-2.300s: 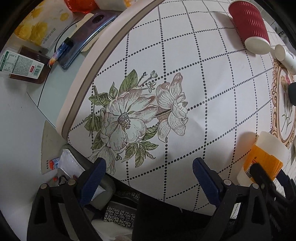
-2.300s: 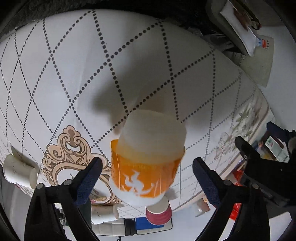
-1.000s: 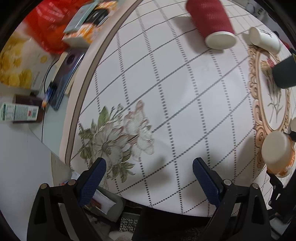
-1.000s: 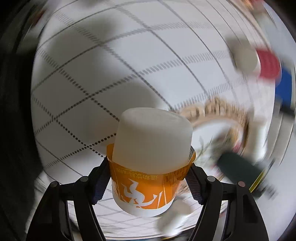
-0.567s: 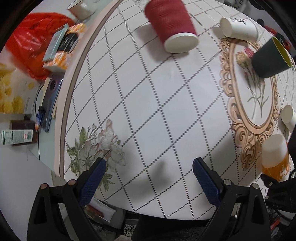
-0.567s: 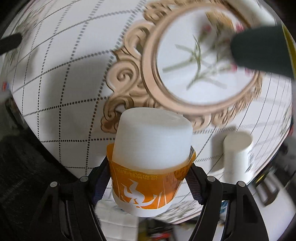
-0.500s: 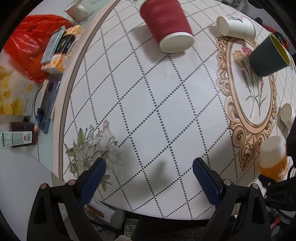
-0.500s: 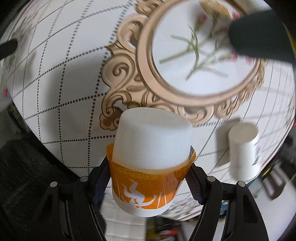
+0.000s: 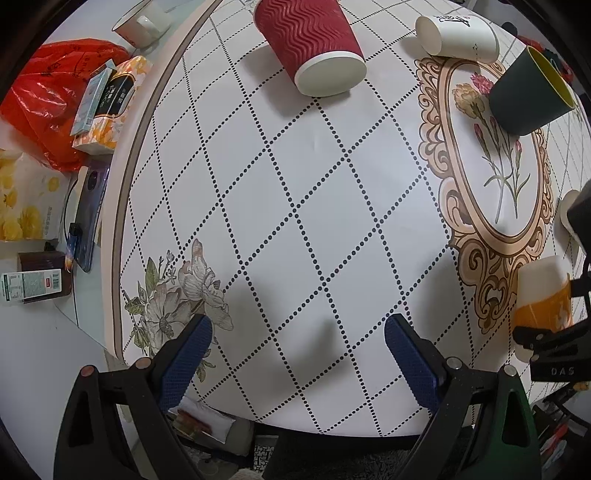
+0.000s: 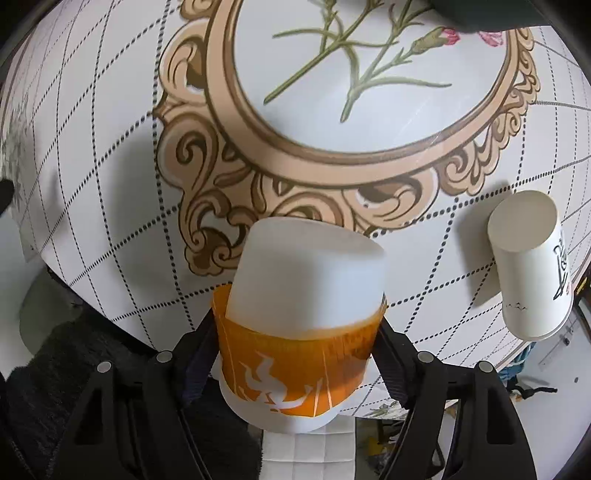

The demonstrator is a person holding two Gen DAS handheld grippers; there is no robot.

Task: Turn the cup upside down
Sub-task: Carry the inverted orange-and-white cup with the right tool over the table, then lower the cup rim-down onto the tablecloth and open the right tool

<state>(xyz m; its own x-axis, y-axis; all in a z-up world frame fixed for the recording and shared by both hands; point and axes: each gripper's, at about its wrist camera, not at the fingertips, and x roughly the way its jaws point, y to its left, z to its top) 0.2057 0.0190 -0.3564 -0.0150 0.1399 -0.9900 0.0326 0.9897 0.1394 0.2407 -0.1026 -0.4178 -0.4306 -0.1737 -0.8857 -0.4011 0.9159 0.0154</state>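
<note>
A white cup with an orange sleeve sits between the fingers of my right gripper, which is shut on the sleeve. Its closed base points away from the camera, toward the table's ornate oval frame print. The cup also shows in the left wrist view at the right edge, held near the table's near edge. My left gripper is open and empty above the near edge of the checked tablecloth.
A red ribbed cup, a white printed cup and a dark green cup lie on their sides at the far side. Another white cup lies right of the held cup. Boxes, a phone and a red bag lie left, off the cloth.
My right gripper closed on the orange-sleeved cup and swung it over the oval frame print. My left gripper drew back, so more of the table shows.
</note>
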